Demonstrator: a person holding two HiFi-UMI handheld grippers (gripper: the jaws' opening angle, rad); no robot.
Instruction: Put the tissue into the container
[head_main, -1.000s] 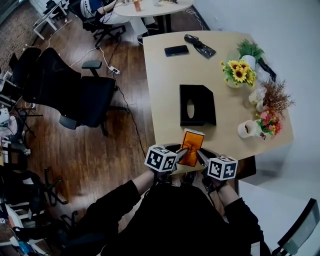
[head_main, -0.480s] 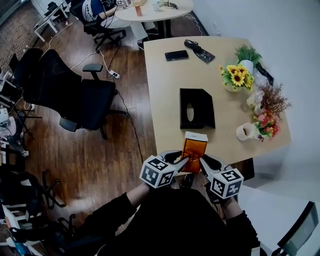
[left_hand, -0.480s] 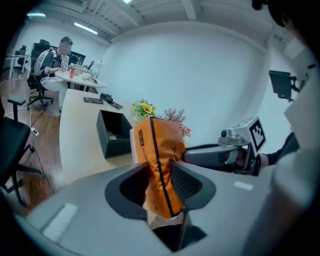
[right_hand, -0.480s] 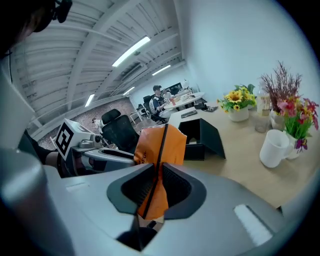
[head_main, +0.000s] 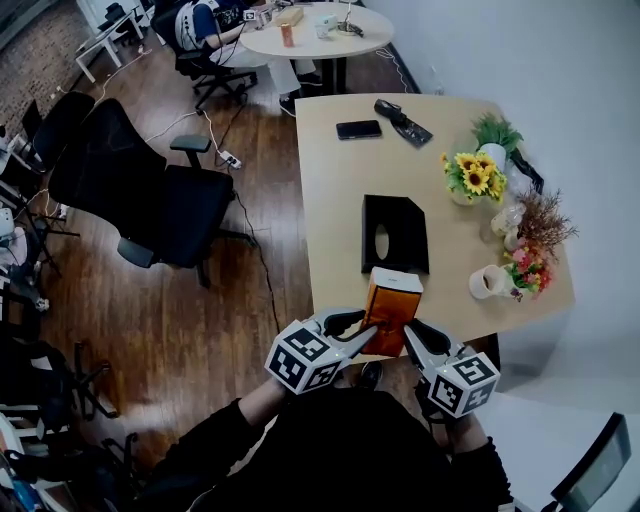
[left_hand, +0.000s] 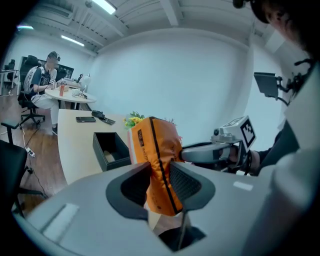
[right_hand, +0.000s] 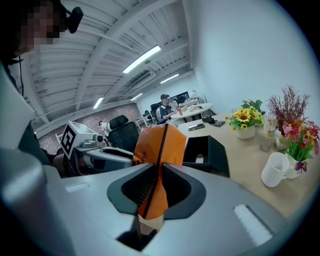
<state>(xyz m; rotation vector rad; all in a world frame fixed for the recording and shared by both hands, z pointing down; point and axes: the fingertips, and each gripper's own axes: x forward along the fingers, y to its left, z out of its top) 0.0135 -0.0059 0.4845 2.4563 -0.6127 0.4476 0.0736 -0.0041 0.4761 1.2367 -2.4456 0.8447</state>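
Note:
An orange tissue pack hangs in the air over the table's near edge, held from both sides. My left gripper is shut on its left edge, the jaws having just closed tighter on the wrapper. My right gripper is shut on the pack's right edge. The black open container lies on the table just beyond the pack; it also shows as a black box in the left gripper view and a black box in the right gripper view.
Flower pots, a white mug and more flowers line the table's right side. A phone and a dark object lie at the far end. Office chairs stand left of the table.
Both grippers have risen with the orange pack, lifting it off the table's near edge, and have rolled a little.

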